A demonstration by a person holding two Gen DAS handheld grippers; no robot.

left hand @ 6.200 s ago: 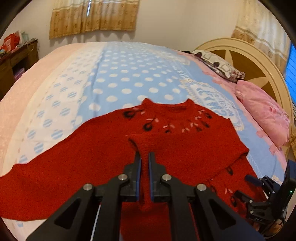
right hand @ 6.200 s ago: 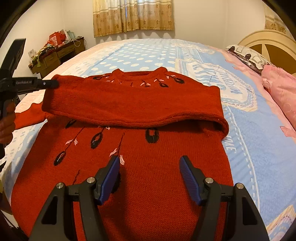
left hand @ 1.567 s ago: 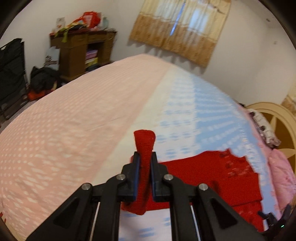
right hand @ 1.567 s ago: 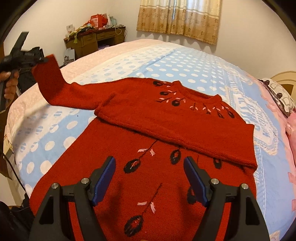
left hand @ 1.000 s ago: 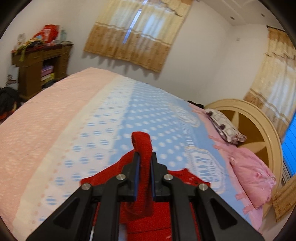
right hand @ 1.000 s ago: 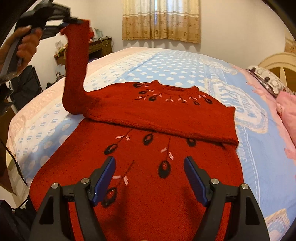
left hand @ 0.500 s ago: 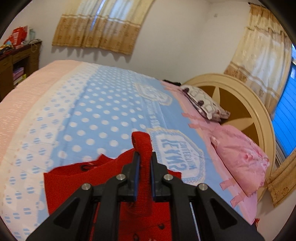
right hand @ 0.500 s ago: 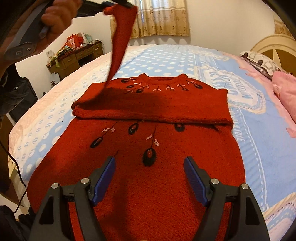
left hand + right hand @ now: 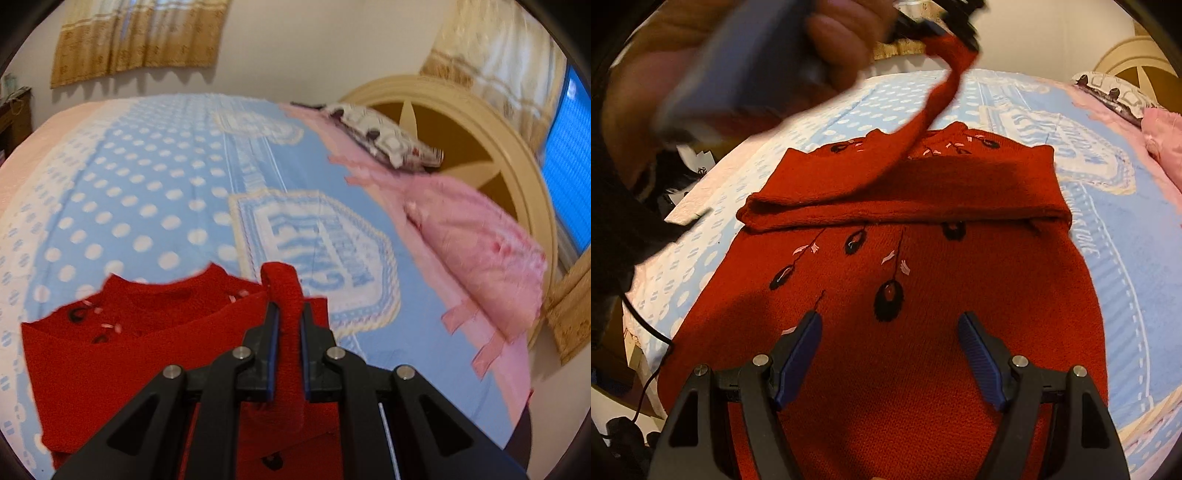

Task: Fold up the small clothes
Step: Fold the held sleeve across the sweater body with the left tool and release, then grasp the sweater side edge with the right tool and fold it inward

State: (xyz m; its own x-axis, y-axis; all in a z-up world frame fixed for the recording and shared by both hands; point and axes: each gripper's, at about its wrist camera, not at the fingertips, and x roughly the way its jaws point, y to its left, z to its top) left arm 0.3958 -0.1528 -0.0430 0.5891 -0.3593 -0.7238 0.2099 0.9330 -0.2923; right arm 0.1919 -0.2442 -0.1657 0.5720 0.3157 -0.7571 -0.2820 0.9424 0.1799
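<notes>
A wide bed [image 9: 155,192] fills the middle of the left wrist view, spread with a blue sheet dotted in white that turns pale pink along the left edge. At the right, a round cream headboard [image 9: 480,122] with a brown panel rises behind a pink pillow [image 9: 476,236] and a patterned pillow [image 9: 384,136]. Plain cream walls [image 9: 314,44] stand behind. Gold-patterned curtains [image 9: 136,37] hang at the upper left, another curtain [image 9: 491,48] at the upper right beside a bright blue window [image 9: 569,162]. A dark wooden cabinet [image 9: 14,114] shows at the left edge.
</notes>
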